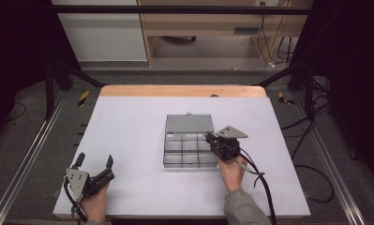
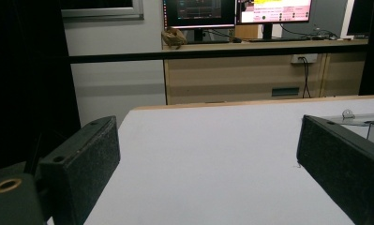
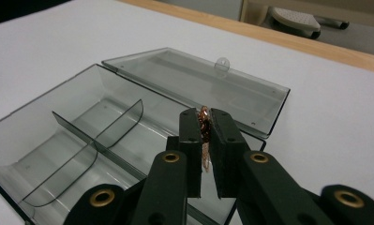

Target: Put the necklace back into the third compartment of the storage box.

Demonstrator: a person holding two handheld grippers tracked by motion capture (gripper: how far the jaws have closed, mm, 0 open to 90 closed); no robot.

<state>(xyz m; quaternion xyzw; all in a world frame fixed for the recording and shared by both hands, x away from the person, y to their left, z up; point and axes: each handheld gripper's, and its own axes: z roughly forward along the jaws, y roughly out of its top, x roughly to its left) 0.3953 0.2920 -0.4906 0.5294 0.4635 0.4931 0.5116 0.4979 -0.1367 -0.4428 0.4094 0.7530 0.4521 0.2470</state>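
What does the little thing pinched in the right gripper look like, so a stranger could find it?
Start at the clear plastic organizer box in the middle of the white table, its lid folded open behind it. At its right edge the right gripper hovers over the compartments. Between its closed black jaws sits a small coppery, chain-like piece, the one reddish metallic item among grey plastic.

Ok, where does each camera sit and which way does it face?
High view: above the near edge, looking forward and down at the table; both forearms, left gripper, right gripper.
Left gripper view: faces the far desk; open jaws.
Right gripper view: over the clear box; gripper pinching a copper chain.
Shared: the box.
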